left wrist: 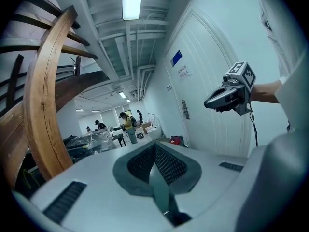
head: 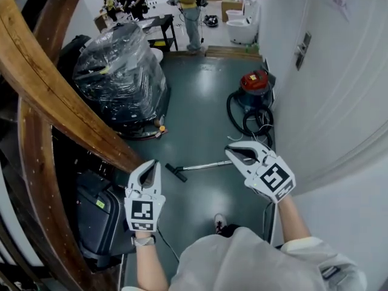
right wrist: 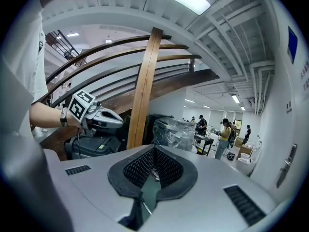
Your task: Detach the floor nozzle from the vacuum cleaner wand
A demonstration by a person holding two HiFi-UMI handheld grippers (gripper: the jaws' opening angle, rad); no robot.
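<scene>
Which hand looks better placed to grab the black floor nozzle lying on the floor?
Left, probably. In the head view the left gripper, shut and empty, hangs beside the floor nozzle; the right gripper, also shut, sits over the other end of the wand.

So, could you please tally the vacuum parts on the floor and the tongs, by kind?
Tongs: 2 (left tongs, right tongs)
Canister: 1
Hose: 1
Wand: 1
Nozzle: 1
Total: 6
</scene>
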